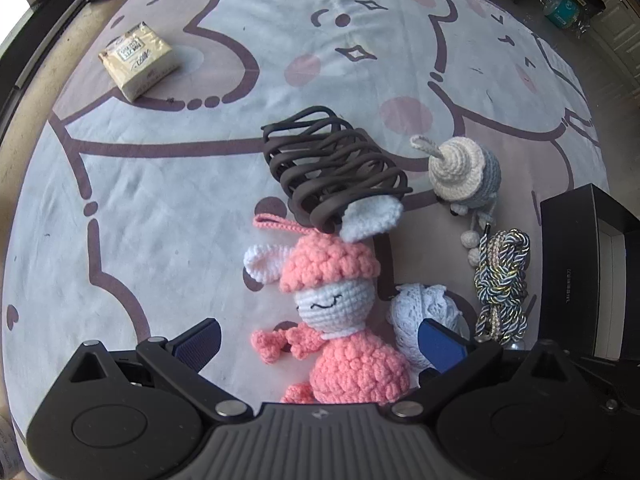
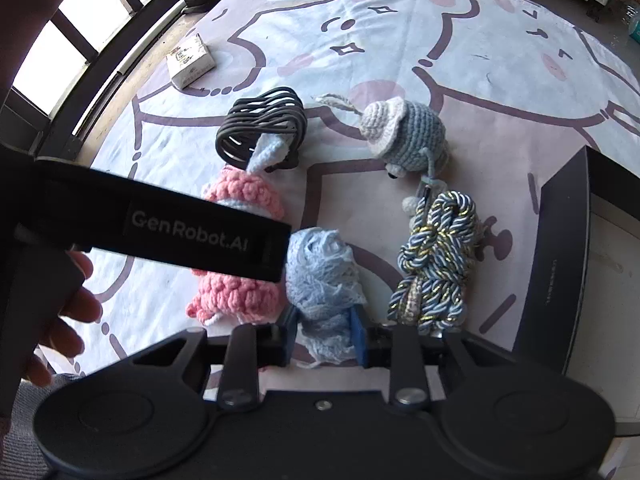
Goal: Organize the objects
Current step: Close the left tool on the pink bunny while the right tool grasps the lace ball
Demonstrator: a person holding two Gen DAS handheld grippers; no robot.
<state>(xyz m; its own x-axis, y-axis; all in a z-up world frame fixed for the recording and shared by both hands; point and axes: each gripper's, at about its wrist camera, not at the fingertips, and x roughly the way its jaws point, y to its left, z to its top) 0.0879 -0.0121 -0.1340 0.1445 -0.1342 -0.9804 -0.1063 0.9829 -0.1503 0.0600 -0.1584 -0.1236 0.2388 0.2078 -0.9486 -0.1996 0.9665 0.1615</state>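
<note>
A pink crochet bunny doll point(image 1: 340, 312) lies on the printed cloth, and my left gripper point(image 1: 320, 342) stands open over it, one blue pad on each side of its body without touching. A white lace yarn bundle point(image 2: 320, 276) sits just right of the doll. My right gripper point(image 2: 323, 332) is shut on the bundle's near end, squeezing it between the pads. In the right wrist view, the doll point(image 2: 240, 196) is half hidden behind the other hand-held unit's black strap point(image 2: 192, 232).
A dark coiled cord point(image 1: 332, 168), a grey and cream crochet toy point(image 1: 464, 172) and a braided blue-gold rope point(image 2: 436, 252) lie around them. An open black box point(image 2: 560, 264) stands at the right. A tissue packet point(image 1: 138, 60) lies far left. A person's hand point(image 2: 68, 308) is at the left.
</note>
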